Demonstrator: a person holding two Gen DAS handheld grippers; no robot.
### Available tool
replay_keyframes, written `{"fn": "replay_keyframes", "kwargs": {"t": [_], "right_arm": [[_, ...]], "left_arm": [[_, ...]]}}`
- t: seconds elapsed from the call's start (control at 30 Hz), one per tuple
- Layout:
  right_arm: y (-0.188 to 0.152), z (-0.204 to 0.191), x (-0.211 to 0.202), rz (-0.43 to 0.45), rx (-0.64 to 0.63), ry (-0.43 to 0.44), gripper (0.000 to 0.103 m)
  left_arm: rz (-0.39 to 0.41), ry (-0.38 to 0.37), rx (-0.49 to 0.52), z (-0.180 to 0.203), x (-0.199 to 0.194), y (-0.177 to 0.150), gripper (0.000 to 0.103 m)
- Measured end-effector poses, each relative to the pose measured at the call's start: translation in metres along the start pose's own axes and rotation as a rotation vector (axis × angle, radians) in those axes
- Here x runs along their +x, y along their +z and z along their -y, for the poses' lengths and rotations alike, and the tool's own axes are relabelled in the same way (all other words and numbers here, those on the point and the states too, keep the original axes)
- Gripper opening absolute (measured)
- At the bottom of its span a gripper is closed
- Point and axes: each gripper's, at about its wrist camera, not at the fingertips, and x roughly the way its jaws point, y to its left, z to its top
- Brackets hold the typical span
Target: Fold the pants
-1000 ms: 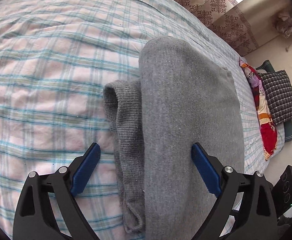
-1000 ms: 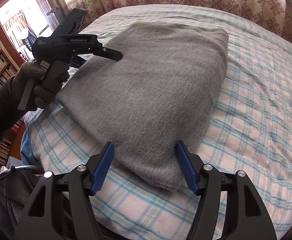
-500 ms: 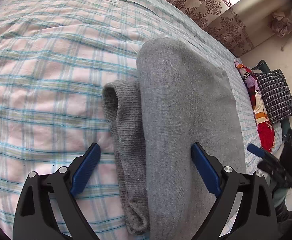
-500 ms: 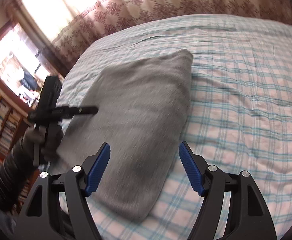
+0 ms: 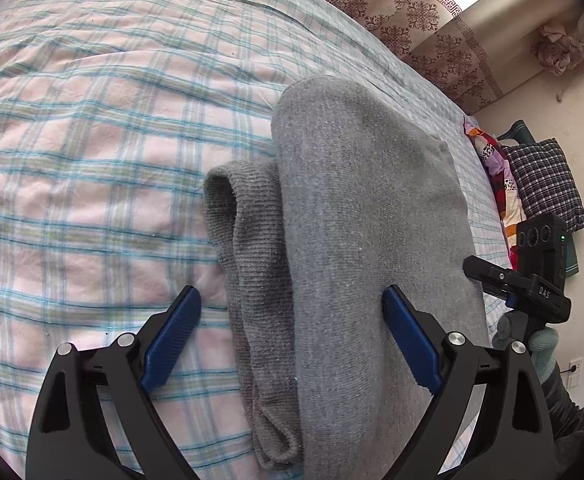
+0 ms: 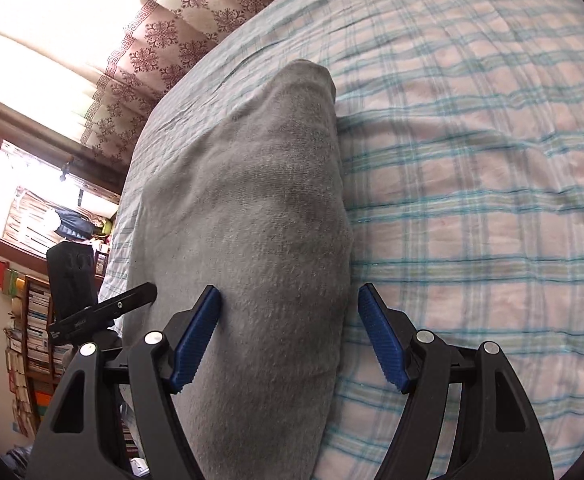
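Note:
The grey pants [image 5: 364,248] lie folded into a thick stack on the plaid bedsheet [image 5: 92,160], with a ribbed cuff layer [image 5: 248,240] sticking out on the left. My left gripper [image 5: 290,344] is open and empty just above the stack's near end. In the right wrist view the same pants [image 6: 260,240] run away from me, and my right gripper [image 6: 290,340] is open, its blue pads either side of the fold's near end. Each gripper shows at the edge of the other's view: the right one [image 5: 520,280], the left one [image 6: 100,312].
Patterned curtains [image 5: 412,12] hang beyond the bed. A checked pillow [image 5: 544,184] and a colourful cloth [image 5: 496,176] lie at the bed's right edge. A bookshelf [image 6: 32,340] and a window [image 6: 32,208] stand off the bed's left side.
The right gripper swung round from the stack's corner to line up along its length and moved closer. The left gripper stayed almost still; the right gripper came into its view.

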Motion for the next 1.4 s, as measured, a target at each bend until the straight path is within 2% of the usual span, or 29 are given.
{"fn": "replay_keyframes", "kwargs": {"t": [0.2,0.27,0.3,0.33,0.47,0.7,0.83,1.1,1.4], "right_arm": [[0.003,0.008,0.021,-0.044,0.033,0.081,0.072],[0.004,0.004,0.026,-0.047,0.020,0.084,0.072],[0.004,0.003,0.028,-0.048,0.015,0.083,0.070],[0.005,0.001,0.030,-0.049,0.007,0.079,0.068],[0.005,-0.003,0.032,-0.046,-0.005,0.074,0.057],[0.010,-0.016,0.027,-0.016,-0.053,0.067,0.036],[0.014,-0.026,0.016,0.013,-0.081,0.072,0.030],[0.026,-0.037,-0.019,0.082,-0.141,0.072,0.029],[0.053,0.002,-0.094,0.209,-0.127,0.029,0.028]], "left_arm": [[-0.002,-0.042,0.007,-0.006,-0.002,0.002,0.092],[-0.005,-0.070,0.007,-0.009,-0.003,0.003,0.085],[-0.014,-0.103,0.005,-0.011,-0.002,0.003,0.073],[-0.023,-0.131,-0.008,-0.013,-0.001,0.003,0.069],[-0.020,-0.141,-0.015,-0.012,0.002,0.002,0.068],[-0.012,-0.144,-0.020,-0.005,-0.001,-0.002,0.051],[0.003,-0.118,-0.015,0.004,-0.006,0.001,0.044],[0.024,-0.100,0.017,0.035,-0.017,0.013,0.041],[0.011,-0.139,0.102,0.110,0.011,0.045,0.041]]}}
